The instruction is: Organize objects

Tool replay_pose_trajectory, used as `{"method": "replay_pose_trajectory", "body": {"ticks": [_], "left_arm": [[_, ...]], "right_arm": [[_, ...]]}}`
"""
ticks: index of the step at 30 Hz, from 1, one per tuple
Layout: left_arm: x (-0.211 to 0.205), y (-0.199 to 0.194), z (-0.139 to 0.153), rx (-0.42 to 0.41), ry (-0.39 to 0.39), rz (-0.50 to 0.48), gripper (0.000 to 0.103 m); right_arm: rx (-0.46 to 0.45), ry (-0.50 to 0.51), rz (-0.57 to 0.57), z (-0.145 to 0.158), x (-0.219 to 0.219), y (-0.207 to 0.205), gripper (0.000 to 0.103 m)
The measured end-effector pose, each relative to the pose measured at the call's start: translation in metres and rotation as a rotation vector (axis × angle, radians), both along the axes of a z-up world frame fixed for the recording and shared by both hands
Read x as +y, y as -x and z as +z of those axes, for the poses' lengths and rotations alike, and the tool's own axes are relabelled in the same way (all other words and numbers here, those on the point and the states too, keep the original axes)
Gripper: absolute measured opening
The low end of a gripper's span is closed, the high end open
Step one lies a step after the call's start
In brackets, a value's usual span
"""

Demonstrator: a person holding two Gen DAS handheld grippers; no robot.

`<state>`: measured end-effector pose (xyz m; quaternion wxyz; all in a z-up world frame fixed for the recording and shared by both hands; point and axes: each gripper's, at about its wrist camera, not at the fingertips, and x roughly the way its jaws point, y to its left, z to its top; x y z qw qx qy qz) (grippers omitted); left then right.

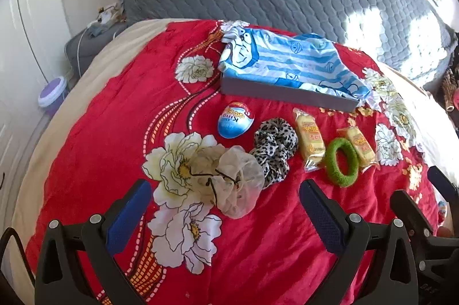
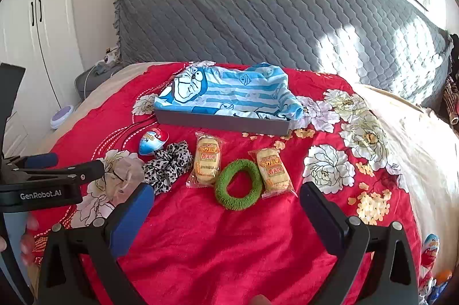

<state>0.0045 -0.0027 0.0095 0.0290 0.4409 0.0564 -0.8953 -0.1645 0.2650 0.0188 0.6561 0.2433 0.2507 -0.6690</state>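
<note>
Two sets of tongs, left [image 1: 225, 207] and right [image 2: 226, 207], spread wide, pinching nothing. Near the left tongs: sheer scrunchie [image 1: 229, 179]; grey box [image 2: 221, 120] far behind the row. Best to descend squarely, straddle the bunched fabric, close gently.

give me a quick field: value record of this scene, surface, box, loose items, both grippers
surface: red floral bedspread
box: grey box lined with blue striped cartoon cloth
loose items: blue egg-shaped candy, leopard scrunchie, sheer beige scrunchie, two wrapped snack cakes, green ring scrunchie
left gripper: open, empty, over the sheer beige scrunchie
right gripper: open, empty, near the green ring scrunchie
</note>
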Motion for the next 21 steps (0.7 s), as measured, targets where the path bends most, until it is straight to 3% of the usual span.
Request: {"method": "replay_pose_trajectory", "body": {"ticks": [21], "left_arm": [[-0.002,-0.002,-0.013,-0.043,-0.035,-0.009,0.103]], "right_arm": [[0.009,-0.027,0.036,-0.004,-0.002,-0.003,0.102]]}}
